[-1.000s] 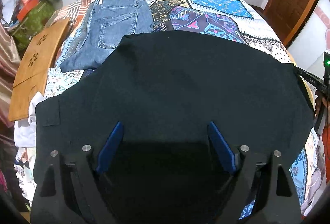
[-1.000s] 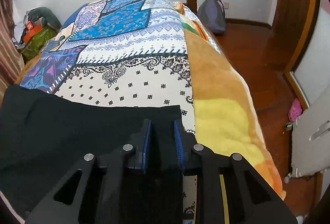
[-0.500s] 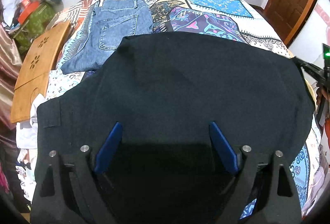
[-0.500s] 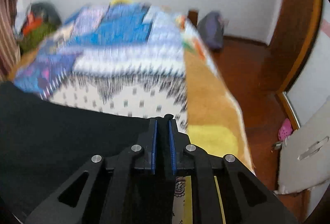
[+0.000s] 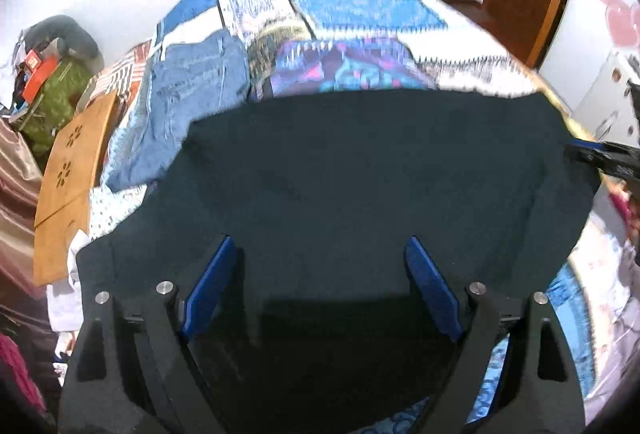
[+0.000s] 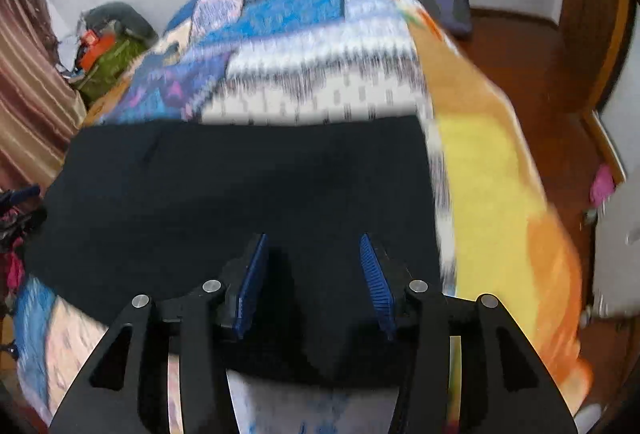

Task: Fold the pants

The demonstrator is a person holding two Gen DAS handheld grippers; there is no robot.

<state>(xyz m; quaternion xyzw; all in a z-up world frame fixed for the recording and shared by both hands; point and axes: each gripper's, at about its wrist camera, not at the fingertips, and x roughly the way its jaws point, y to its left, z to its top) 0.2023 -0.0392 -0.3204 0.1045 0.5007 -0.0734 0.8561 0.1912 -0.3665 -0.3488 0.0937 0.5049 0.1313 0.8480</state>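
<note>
Black pants [image 5: 360,170] lie spread flat on the patchwork bed [image 5: 360,6], long axis running across between both hands. Left claw [image 5: 320,286] stands wide above the cloth, gripping nothing. Right claw [image 6: 312,274] is opening over the pants' right end; through the blur its pads seem clear of the fabric.

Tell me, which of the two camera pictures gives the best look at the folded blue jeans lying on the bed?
The left wrist view. There the blue jeans lie on the patterned bedspread, beyond the far left corner of the black pants, a little blurred but wholly in sight. The right wrist view shows none of them: only the black pants, the bedspread and the floor.
</note>
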